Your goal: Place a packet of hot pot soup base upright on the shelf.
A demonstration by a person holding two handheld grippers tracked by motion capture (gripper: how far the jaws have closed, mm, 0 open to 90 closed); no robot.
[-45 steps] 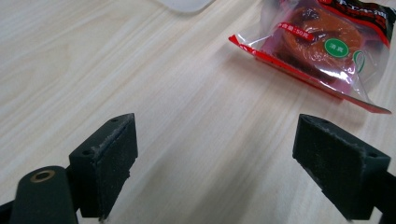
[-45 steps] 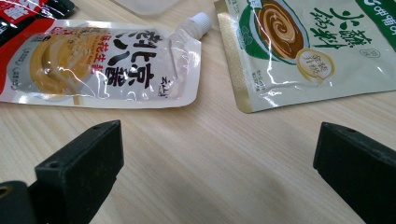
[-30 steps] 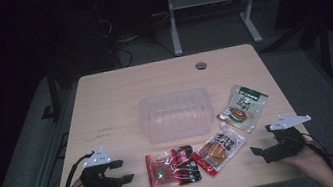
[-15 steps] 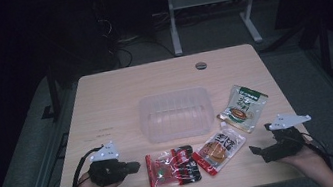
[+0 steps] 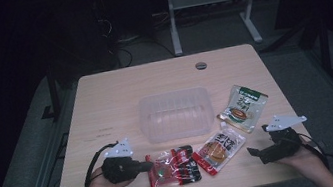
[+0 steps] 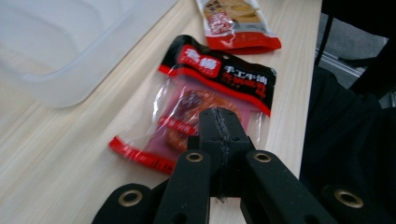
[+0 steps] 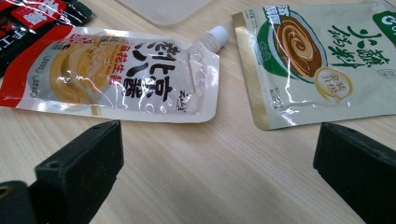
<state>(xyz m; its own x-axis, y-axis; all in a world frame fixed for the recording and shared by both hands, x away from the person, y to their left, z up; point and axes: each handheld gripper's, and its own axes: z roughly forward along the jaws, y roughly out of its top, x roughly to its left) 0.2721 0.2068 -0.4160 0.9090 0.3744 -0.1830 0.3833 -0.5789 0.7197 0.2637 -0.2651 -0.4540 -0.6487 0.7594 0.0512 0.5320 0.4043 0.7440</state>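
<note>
A red and black snack packet [image 5: 173,167] lies flat near the table's front edge. My left gripper [image 5: 148,166] is shut, with its tips at the packet's left end. In the left gripper view the closed jaws [image 6: 219,116] hover over the near part of the packet [image 6: 210,79]; nothing shows between them. A spouted sauce pouch [image 5: 219,148] lies to the packet's right, and a green and beige pouch [image 5: 243,108] farther right. My right gripper [image 5: 254,152] stands open, low over bare wood, facing the sauce pouch [image 7: 121,74] and the green pouch [image 7: 317,60].
A clear plastic container [image 5: 175,115] stands empty at the middle of the wooden table [image 5: 104,98], just behind the packets. A round cable hole [image 5: 201,65] sits near the far edge. Dark floor and a desk frame lie beyond the table.
My left gripper has moved right, up to the red packet's left end. The right gripper has barely shifted.
</note>
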